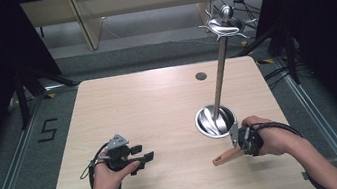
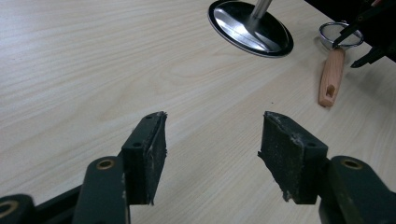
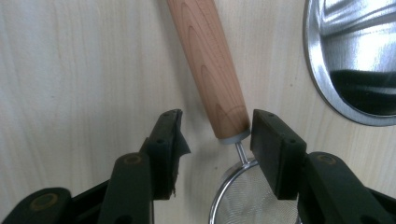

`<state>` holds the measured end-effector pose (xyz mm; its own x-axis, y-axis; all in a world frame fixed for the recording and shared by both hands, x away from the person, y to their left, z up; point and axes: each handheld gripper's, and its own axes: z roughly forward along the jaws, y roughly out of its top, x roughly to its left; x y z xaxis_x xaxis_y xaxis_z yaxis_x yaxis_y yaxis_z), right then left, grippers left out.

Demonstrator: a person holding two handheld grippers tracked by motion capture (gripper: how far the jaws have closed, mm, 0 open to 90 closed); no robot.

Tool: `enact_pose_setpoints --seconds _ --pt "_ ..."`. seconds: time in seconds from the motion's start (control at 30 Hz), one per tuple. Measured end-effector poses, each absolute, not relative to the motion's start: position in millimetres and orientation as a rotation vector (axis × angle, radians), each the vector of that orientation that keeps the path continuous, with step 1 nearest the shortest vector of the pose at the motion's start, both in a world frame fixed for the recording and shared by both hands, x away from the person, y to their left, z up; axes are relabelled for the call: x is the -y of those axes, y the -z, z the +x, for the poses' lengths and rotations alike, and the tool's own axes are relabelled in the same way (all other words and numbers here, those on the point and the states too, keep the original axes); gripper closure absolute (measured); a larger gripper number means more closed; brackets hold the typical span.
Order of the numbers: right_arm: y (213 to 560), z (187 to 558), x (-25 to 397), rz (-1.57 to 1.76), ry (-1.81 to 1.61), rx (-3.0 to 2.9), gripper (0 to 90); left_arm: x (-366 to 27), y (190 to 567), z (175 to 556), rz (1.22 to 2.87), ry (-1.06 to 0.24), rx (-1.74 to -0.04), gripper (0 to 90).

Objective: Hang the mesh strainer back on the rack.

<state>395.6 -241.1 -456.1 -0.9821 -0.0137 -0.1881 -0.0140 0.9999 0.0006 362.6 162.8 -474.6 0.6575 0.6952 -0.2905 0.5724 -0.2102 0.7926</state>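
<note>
A: Right gripper (image 3: 215,135), status?
B: Jaws apart, straddling the neck of the strainer (image 3: 224,93), where the wooden handle meets the wire. One pad sits at the handle's end, maybe touching; the other stands off with table showing between. Not clamped.

A: Where does the strainer lie?
B: Flat on the table (image 1: 158,106), right front. From the high view the handle (image 1: 226,156) points toward the near edge and leftward; the mesh ring is under the right hand (image 1: 268,135). It lies just beside the stand's round steel base (image 1: 216,120).

A: The stand?
B: Steel base, a thin rod rising and leaning toward the far edge, with a curved hook top (image 1: 226,24).

A: Left gripper (image 2: 212,140)?
B: Released, jaws wide, bare wood between them. Held by the left hand (image 1: 113,176) at left front, well apart from the strainer. Its camera looks across at the base and handle.
</note>
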Motion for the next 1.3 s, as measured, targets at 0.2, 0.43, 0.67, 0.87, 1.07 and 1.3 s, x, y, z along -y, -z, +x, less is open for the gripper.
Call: enact_pose_setpoints --seconds 0.2,0.43,0.67,0.87,1.07,1.3 --pt "465 399 236 -0.110 0.050 -2.958 58.5 -163 475 363 1.892 -0.157 -0.999 39.7" --pt "468 398 235 -0.105 0.065 -2.968 65.6 -164 475 363 1.890 -0.161 -0.998 39.7" --pt "468 391 236 -0.087 0.045 -2.981 67.8 -163 475 363 1.881 -0.157 -1.001 39.8" --pt "466 391 238 -0.117 0.044 -2.961 69.4 -163 475 363 1.887 -0.160 -0.998 39.7" --pt "462 386 240 -0.033 -0.015 -2.964 69.5 -163 474 363 1.878 -0.164 -1.008 39.7" --pt "457 386 248 0.080 -0.092 -2.938 69.5 -164 474 363 1.882 -0.165 -1.007 39.8"
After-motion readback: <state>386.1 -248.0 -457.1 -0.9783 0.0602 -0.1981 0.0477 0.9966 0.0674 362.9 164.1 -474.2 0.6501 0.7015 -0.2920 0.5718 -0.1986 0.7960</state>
